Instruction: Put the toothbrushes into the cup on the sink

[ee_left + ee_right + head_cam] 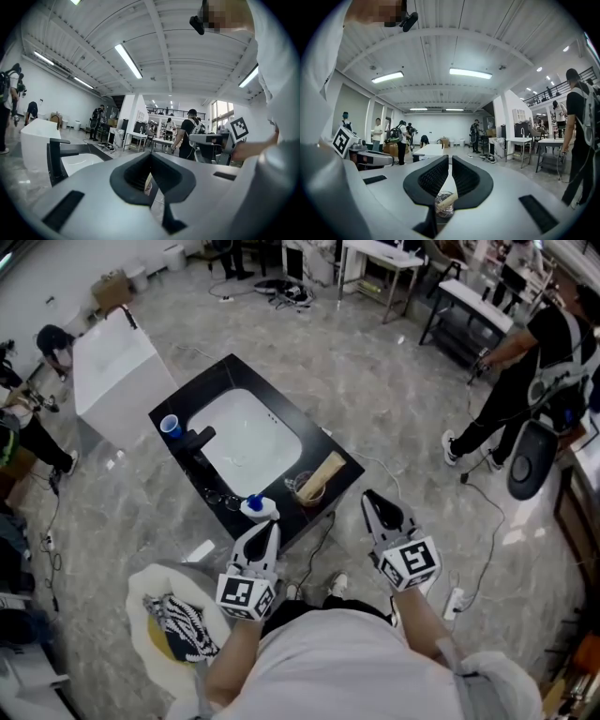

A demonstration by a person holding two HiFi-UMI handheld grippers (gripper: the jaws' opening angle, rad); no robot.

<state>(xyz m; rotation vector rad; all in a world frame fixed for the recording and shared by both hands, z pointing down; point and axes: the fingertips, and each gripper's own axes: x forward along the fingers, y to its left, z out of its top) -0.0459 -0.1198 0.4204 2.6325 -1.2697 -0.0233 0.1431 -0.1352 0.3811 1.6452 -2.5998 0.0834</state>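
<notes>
Both grippers hung at the near side of the black sink counter (234, 371). The left gripper (269, 526) sat at its 6 o'clock, clenched on nothing. The right gripper (375, 498) was out past 4 o'clock over the floor, jaws pressed together and empty too. The pale toothbrushes (323, 472) were leaning in the clear glass cup (306, 490) at the counter's 4 o'clock corner. A blue cup (171, 427) stood at 10 o'clock beside the black faucet (199, 439).
</notes>
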